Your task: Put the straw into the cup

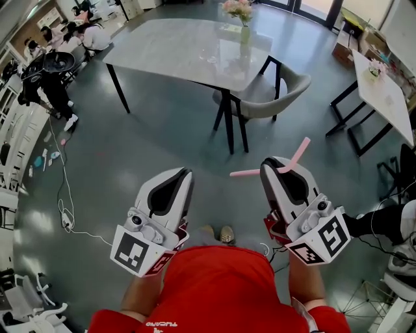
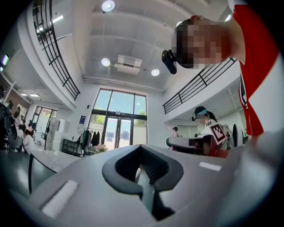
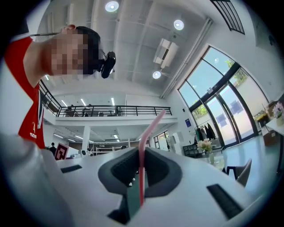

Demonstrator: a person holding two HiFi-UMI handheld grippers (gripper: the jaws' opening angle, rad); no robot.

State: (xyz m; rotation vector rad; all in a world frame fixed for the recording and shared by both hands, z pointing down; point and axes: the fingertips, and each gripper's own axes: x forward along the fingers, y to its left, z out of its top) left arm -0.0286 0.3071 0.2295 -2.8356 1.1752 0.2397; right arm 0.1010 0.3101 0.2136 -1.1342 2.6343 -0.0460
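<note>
My right gripper [image 1: 270,164] is shut on a pink bendy straw [image 1: 298,151]. The straw crosses the jaw tips, with one end pointing left and the bent end slanting up to the right. In the right gripper view the straw [image 3: 148,131] stands upright between the closed jaws of my right gripper [image 3: 142,153]. My left gripper [image 1: 184,172] is held beside it at waist height, its jaws together with nothing in them. The left gripper view shows the left gripper [image 2: 142,148] pointing across the room. No cup shows in any view.
A grey marble table [image 1: 188,49] with a vase of flowers [image 1: 242,19] stands ahead, with a grey chair [image 1: 273,97] at its near corner. A white table [image 1: 387,97] is at the right. People [image 1: 58,84] and a floor cable [image 1: 65,195] are at the left.
</note>
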